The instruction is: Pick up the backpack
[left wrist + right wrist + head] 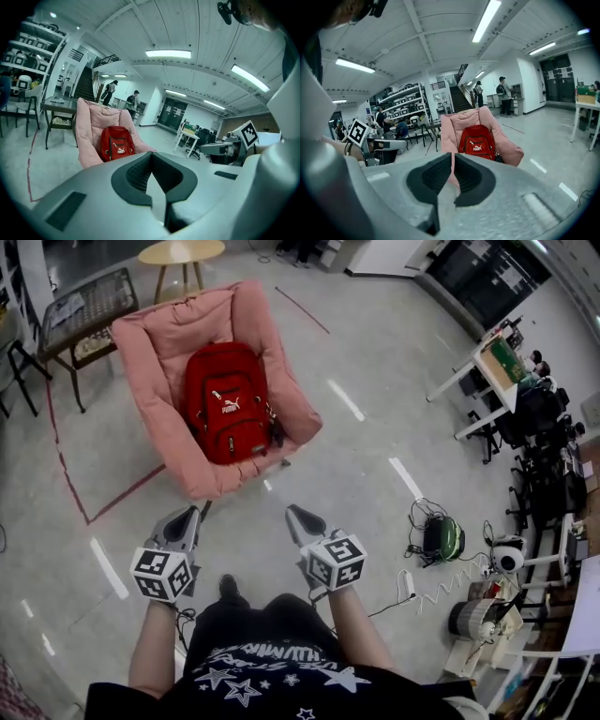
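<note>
**backpack dead ahead, well apart from two clenched hand-held grippers**

at far left of the head view, a dark side desk [89,306] beside the chair, no part of the job.

next, the left hand-held gripper [190,515]: clenched, jaws pressed together, nothing between them. aimed forward and slightly down over bare floor [375,456].

ahead, between the two: red backpack [225,407], propped in the seat of a pink chair [281,362], back against the cushion, logo side out. long axis along the line away from the person, top toward the chair back, bottom at the front lip of the seat. well apart from both hand-held grippers, open floor in between. judged a shade nearer the left one, though close to even.

then the right hand-held gripper [296,515]: likewise clenched and empty, level with its partner.

at far right, white desks [489,357] with seated people, and cables [436,594] on the floor, all off the path.

hard to make out: the top handle, too small to tell. shoulder straps hidden, presumably against the cushion. a dark bit at the backpack's lower right edge, strap or pocket unclear. in both gripper views, the chair's lower front cut off behind the gripper's own body.

likely need: close the gap straight forward, release the jaws, go for the top end.
</note>
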The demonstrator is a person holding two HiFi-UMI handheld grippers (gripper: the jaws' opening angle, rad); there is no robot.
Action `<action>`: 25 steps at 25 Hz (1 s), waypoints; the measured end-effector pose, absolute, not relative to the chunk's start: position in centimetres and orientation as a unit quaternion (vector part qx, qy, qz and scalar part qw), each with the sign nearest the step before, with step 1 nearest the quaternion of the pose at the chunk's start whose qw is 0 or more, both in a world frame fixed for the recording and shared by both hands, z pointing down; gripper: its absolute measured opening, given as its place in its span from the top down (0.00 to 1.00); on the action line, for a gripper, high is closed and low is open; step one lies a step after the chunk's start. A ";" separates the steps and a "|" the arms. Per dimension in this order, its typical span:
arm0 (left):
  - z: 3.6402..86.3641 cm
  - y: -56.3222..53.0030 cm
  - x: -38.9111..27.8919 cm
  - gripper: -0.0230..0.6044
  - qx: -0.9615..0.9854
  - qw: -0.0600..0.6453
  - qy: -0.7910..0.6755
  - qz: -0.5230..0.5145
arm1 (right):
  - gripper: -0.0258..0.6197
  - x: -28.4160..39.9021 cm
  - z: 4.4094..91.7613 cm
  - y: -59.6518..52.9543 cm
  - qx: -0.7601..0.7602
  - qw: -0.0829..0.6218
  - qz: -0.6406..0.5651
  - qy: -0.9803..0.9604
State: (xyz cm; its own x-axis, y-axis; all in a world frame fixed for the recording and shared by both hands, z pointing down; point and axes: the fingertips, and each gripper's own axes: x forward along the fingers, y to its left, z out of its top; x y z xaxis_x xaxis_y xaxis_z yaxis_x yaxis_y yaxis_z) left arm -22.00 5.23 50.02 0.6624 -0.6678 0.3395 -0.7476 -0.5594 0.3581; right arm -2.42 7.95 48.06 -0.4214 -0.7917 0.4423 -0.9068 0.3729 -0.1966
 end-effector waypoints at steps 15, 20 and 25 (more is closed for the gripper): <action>51.4 -2.0 -19.2 0.95 0.843 0.241 -0.474 0.082 | 0.93 1.4 48.6 -3.9 0.454 0.061 0.244 -0.855; 49.8 -5.1 -15.2 0.95 0.821 0.239 -0.512 0.076 | 0.93 5.2 47.8 -9.3 0.419 0.070 0.232 -0.875; 49.0 -8.0 -10.4 0.95 0.807 0.240 -0.535 0.074 | 0.93 10.1 47.6 -13.4 0.398 0.069 0.236 -0.884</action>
State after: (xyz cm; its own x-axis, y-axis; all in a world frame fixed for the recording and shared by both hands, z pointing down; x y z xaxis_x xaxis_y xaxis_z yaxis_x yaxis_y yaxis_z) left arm -10.41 -7.98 48.95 0.4170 -0.8275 0.3759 -0.8983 -0.3122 0.3093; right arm 10.13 -13.38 47.58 -0.6738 -0.6711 0.3092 -0.7359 0.5717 -0.3627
